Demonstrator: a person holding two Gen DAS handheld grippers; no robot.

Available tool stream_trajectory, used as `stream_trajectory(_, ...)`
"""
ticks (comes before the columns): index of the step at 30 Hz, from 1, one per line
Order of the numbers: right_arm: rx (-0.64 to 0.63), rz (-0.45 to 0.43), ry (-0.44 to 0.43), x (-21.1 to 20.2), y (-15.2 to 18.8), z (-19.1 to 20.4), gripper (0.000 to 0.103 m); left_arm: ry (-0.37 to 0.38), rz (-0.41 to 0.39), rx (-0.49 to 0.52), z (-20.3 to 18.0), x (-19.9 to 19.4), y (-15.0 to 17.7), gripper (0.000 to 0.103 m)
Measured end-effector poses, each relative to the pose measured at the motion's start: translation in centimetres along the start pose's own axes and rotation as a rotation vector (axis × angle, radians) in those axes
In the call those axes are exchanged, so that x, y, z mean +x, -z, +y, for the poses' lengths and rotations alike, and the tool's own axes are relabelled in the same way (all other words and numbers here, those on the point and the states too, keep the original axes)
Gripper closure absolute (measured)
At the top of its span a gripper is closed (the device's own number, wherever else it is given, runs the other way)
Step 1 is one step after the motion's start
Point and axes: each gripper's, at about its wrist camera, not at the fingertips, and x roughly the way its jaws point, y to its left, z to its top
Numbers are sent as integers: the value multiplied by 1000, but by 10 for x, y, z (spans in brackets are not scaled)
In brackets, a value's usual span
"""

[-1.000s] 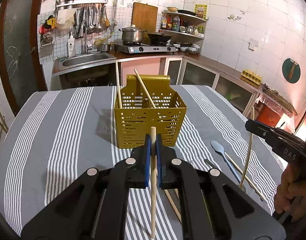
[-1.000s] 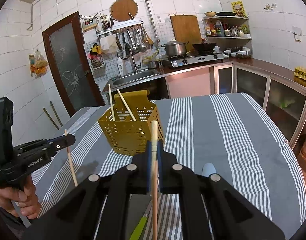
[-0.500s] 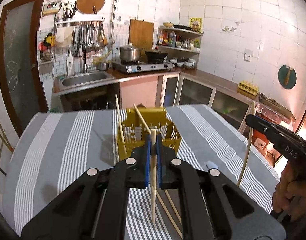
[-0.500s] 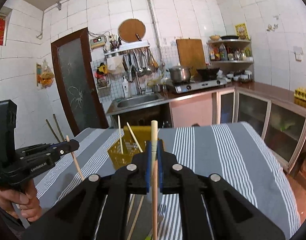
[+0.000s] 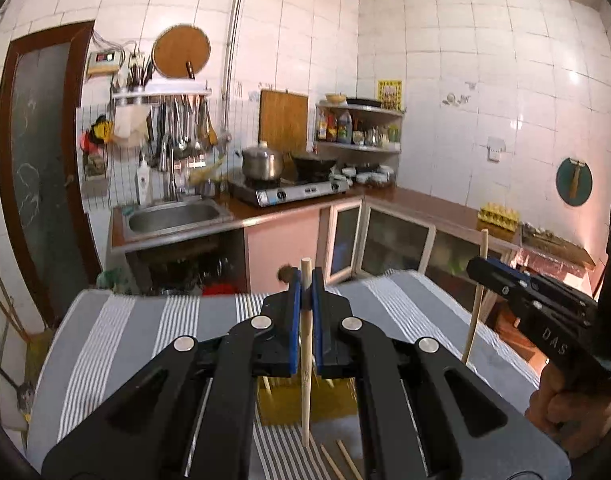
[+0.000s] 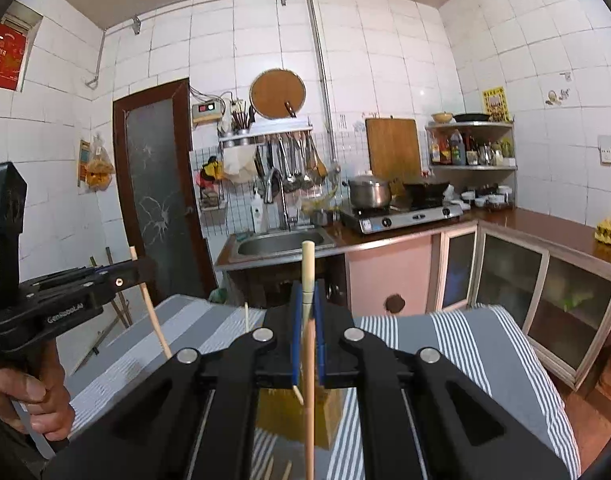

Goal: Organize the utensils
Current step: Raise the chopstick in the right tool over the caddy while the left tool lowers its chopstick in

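Desk: covered in a grey-and-white striped cloth, it carries the yellow basket; loose chopsticks lie on the cloth just in front of the basket.
Yellow basket: mostly hidden below both tools; one stick stands up out of it on its left side.
Left tool: pads clamped on an upright chopstick that hangs above the basket's near edge.
Right tool: shut tight on its own chopstick, also held upright over the basket.
Risk: both sticks hang close together above one basket, so they may knock each other or its rim and slip askew.
Cause: the tools hide the basket opening.
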Motion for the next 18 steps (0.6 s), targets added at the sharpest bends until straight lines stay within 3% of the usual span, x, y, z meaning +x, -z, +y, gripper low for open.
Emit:
stream_trajectory(9, -11, -75, -13, 48, -29, 11, 97, -6, -69, -16, 16, 43, -30, 99)
stream_trajectory(18, -2, -71, -8, 100, -15, 6, 97, 0, -45, -78, 39, 86, -13, 99)
